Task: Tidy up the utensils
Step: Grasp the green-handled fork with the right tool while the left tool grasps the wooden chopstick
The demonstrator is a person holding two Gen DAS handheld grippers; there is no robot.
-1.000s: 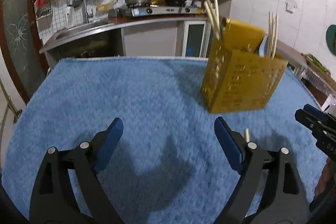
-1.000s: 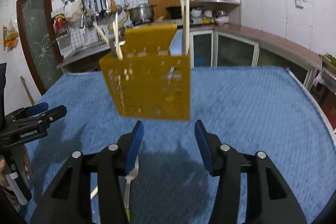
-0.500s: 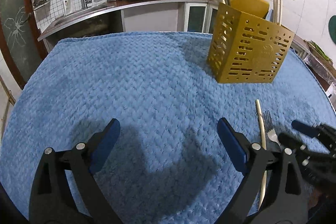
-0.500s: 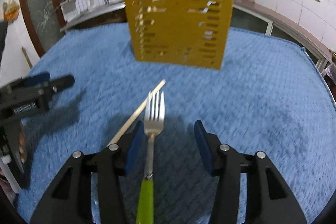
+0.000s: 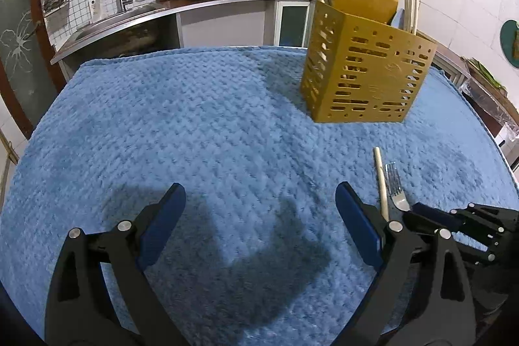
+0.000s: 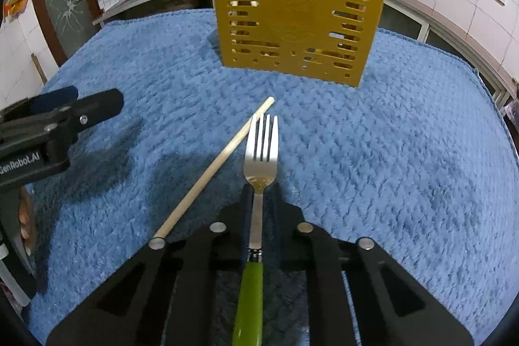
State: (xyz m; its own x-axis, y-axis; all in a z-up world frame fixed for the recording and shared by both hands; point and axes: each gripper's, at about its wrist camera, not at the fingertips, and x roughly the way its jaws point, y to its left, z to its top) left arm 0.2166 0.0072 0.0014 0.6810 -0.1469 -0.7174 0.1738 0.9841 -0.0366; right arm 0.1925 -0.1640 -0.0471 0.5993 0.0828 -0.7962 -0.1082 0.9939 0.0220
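Your right gripper (image 6: 261, 193) hides the green-handled steel fork's (image 6: 261, 151) neck, its jaws closing on it after standing spread half a second ago. Your left gripper (image 5: 259, 213) jaws stay spread over the blue-towelled desk (image 5: 211, 135).

Black gripper frames (image 5: 259, 235) with silver screws, blue-padded fingers (image 5: 160, 221), white "GenRobot.AI" lettering.
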